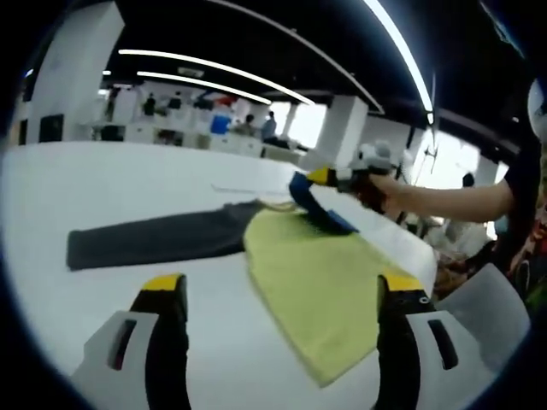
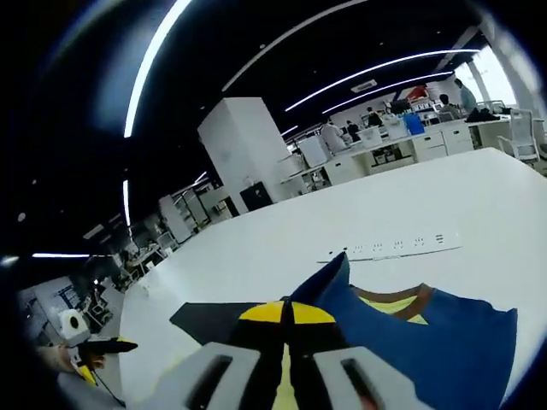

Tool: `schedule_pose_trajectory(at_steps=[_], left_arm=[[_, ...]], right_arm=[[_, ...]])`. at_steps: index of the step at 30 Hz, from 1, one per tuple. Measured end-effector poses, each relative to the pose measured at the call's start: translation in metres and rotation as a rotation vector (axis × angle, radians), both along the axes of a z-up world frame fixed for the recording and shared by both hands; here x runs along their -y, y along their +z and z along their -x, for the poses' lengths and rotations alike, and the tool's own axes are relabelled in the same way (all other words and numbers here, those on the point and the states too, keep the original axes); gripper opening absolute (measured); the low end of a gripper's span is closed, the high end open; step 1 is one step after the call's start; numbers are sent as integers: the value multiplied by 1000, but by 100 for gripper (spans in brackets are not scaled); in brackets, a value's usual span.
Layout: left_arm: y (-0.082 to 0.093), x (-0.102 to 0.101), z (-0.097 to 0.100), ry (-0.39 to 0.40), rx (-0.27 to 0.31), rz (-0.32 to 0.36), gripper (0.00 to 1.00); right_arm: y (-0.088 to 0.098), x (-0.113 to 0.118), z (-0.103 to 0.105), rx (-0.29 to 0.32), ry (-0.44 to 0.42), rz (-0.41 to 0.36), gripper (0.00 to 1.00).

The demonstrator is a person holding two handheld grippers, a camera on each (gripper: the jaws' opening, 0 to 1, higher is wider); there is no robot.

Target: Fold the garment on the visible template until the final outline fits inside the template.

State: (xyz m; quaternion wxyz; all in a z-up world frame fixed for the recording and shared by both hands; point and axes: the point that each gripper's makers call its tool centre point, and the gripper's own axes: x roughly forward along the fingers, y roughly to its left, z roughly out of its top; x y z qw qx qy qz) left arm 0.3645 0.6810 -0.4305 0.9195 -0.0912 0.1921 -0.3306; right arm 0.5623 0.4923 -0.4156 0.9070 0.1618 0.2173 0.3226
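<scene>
Mid-fold: the garment lies on the white tabletop, one dark sleeve spread flat. The right hand-held gripper, clenched on the blue sleeve, lifts it. The left hand-held gripper hovers released. Next, the sleeve should be laid inward.

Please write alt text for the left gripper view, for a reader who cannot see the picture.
A garment with a yellow-green body and a dark grey sleeve lies on a white table. The right gripper, held by a person's hand, lifts its blue edge, while the left gripper hovers open nearer the camera.
</scene>
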Motion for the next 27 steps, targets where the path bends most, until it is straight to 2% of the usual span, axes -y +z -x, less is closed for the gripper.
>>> schedule_pose_trajectory(at_steps=[4,11,18,20,27], left_arm=[[-1,-1,0,2,-3,0,88],[-1,-2,-1,5,-4,0,88],[-1,-5,-2,13,-3,4,88],[-2,-6,-2,13,-4,3,87],[-4,-6,-2,13,-10,1,87]], right_arm=[[-2,-22,2,2,40,7,0],[-6,-46,0,2,78,14,0],[-35,-56,-7,-48,96,40,0],[-44,-59,-6,-53,110,67,0],[-68,-69,0,-94,139,88,0]])
